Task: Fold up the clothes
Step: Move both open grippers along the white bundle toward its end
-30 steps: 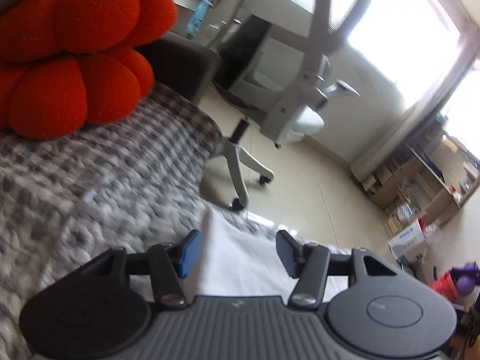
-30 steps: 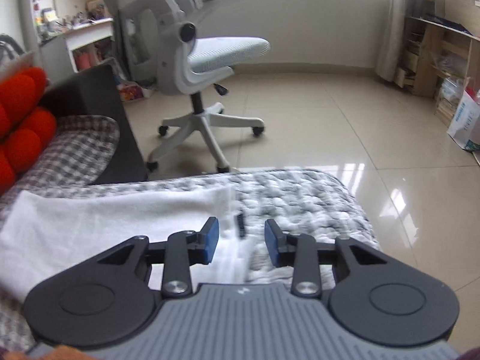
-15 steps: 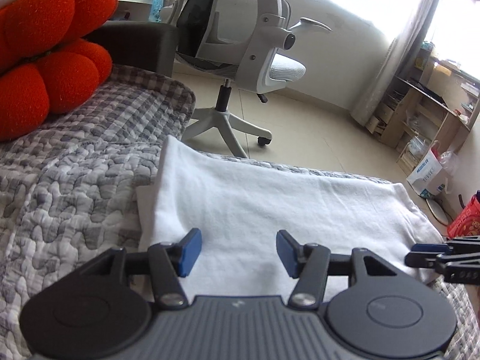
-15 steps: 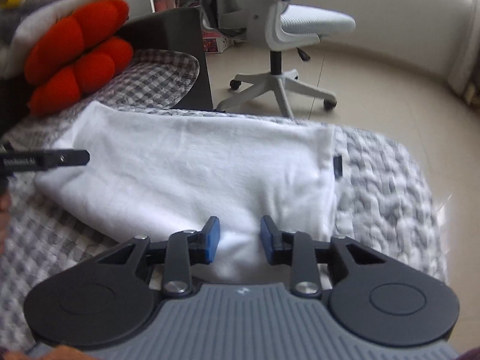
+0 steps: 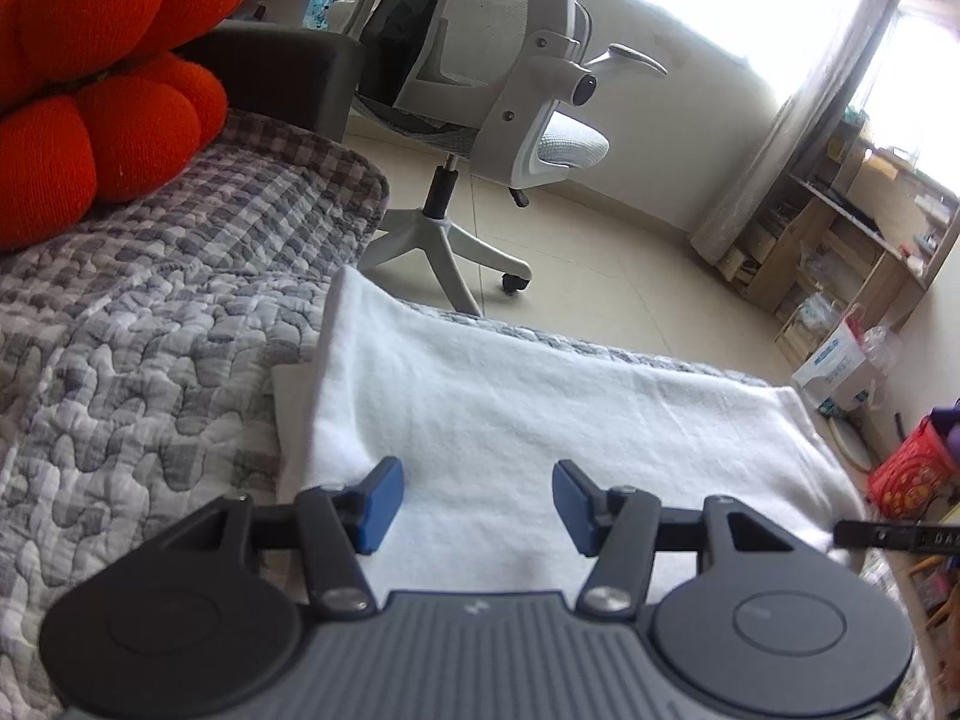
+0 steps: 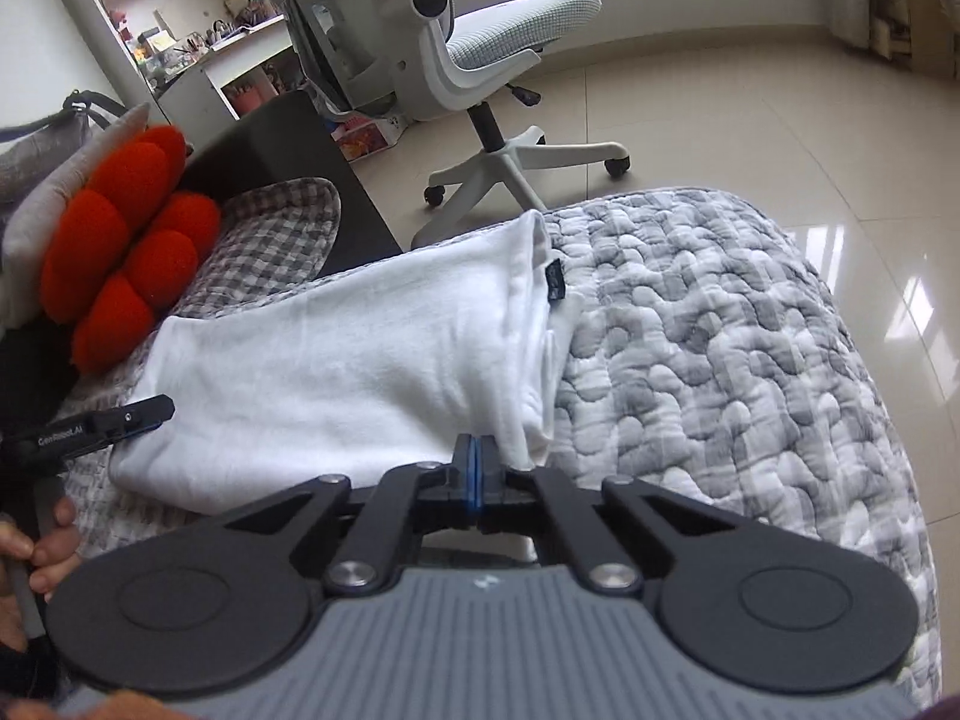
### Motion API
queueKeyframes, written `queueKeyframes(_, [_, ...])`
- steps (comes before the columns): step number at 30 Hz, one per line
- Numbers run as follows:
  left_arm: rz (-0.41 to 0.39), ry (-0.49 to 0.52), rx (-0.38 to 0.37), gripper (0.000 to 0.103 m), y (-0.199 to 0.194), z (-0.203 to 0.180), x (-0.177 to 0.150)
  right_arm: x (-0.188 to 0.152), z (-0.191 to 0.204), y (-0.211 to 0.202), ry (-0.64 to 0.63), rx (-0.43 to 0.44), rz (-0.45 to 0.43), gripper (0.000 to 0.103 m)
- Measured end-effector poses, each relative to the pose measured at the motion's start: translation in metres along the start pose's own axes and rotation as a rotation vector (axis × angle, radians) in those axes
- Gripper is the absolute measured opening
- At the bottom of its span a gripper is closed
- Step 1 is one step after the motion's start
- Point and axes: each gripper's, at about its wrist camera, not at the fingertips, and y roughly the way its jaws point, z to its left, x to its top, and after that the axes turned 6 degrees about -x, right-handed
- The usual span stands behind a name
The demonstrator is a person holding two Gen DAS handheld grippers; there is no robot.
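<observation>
Lying folded, white garment [image 6: 372, 354], soft, thick, on quilt [image 6: 720, 336]

We see soft matt white cloth garment [image 6: 360, 354], puckered quilted bedspread [image 6: 708, 348], fuzzy orange cushion [image 5: 90, 120], glossy floor tiles [image 6: 780, 138].

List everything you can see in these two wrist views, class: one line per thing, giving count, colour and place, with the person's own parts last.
white garment: one, white, folded on the quilt
quilt: one, grey and white, covering the bed
cushion: one, orange-red, lobed, at the bed's far left
office chair: one, white and grey, on the floor beyond the bed
wooden shelves: one unit, light wood, by the curtain
left gripper: one, black with blue pads, open over the garment
right gripper: one, black, pads together at the garment's near edge
hand: one, lower left, holding the left gripper
</observation>
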Motion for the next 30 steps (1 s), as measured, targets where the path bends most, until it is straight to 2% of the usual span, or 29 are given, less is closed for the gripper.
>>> queueKeyframes(3, [0.0, -0.04, -0.024, 0.057, -0.002, 0.005, 0.002, 0.003, 0.015, -0.003, -0.036, -0.031, -0.024, 0.0])
queueKeyframes(7, [-0.001, -0.016, -0.011, 0.057, 0.0, 0.001, 0.001, 0.006, 0.053, 0.002, -0.186, -0.099, -0.099, 0.02])
queueKeyframes(10, [-0.002, 0.015, 0.007, 0.059, 0.002, -0.005, -0.001, 0.013, 0.079, 0.015, -0.267, -0.101, -0.144, 0.036])
queueKeyframes(13, [-0.004, 0.038, 0.013, 0.064, 0.003, -0.008, -0.003, 0.024, 0.102, 0.035, -0.318, -0.12, -0.155, 0.036])
queueKeyframes(17, [-0.004, 0.049, 0.012, 0.07, 0.005, -0.011, -0.003, 0.039, 0.127, 0.068, -0.383, -0.071, -0.138, 0.036])
queueKeyframes(20, [-0.009, 0.043, 0.002, 0.074, 0.005, -0.01, -0.004, 0.05, 0.144, 0.093, -0.411, -0.065, -0.131, 0.036])
queueKeyframes(23, [-0.009, 0.053, -0.002, 0.076, 0.007, -0.011, -0.005, 0.048, 0.142, 0.125, -0.398, -0.108, -0.081, 0.036])
queueKeyframes(26, [-0.007, 0.065, 0.001, 0.076, 0.009, -0.013, -0.005, 0.05, 0.126, 0.129, -0.287, -0.072, -0.076, 0.038])
queueKeyframes(30, [-0.004, 0.074, 0.003, 0.077, 0.009, -0.014, -0.005, 0.05, 0.126, 0.117, -0.31, -0.103, -0.103, 0.036])
